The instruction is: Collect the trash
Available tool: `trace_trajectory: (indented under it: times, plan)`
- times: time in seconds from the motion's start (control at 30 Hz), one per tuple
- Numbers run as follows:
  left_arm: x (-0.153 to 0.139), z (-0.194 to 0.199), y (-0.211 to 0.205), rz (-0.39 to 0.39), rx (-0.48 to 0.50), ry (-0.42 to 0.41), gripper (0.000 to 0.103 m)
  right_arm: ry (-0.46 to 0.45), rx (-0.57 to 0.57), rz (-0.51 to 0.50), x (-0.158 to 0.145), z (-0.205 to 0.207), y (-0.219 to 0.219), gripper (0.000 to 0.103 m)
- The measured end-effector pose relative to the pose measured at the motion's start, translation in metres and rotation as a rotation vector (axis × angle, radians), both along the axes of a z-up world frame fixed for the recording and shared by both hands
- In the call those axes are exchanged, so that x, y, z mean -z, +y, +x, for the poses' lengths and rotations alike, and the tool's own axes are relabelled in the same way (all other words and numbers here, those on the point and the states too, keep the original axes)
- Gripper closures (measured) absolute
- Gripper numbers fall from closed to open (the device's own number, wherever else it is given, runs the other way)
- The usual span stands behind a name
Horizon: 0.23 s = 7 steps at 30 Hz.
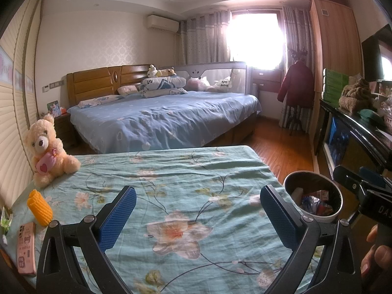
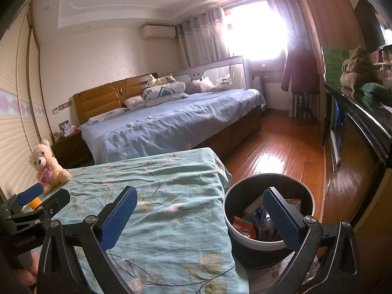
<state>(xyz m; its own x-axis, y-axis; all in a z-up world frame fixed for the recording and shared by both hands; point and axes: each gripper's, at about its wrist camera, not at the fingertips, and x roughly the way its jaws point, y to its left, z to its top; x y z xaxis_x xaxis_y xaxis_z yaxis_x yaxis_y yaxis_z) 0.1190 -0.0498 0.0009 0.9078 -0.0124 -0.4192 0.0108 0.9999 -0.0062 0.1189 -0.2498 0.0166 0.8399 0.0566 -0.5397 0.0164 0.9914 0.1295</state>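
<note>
A round bin with a dark inside stands on the floor at the right edge of the floral-clothed table. It holds several wrappers. It also shows in the left wrist view. My left gripper is open and empty above the table. My right gripper is open and empty, spanning the table's right edge and the bin. A green wrapper lies at the table's far left edge.
On the table's left side sit a teddy bear, a yellow corn-shaped toy and a pink phone. A large bed stands behind. A dark cabinet lines the right wall. Wooden floor lies between.
</note>
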Motion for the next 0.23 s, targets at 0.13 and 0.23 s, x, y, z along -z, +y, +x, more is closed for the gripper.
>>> trace_trajectory:
  times: [0.13,0.23]
  plan:
    - [0.0,0.0008,0.002,-0.002,0.003,0.004,0.001,0.006,-0.006,0.005,0.0003,0.0034,0.0039,0.0]
    - [0.0021,0.0027,0.0053,-0.005,0.0,0.014,0.001,0.02,-0.016,0.015,0.0031,0.0056,0.0057,0.0]
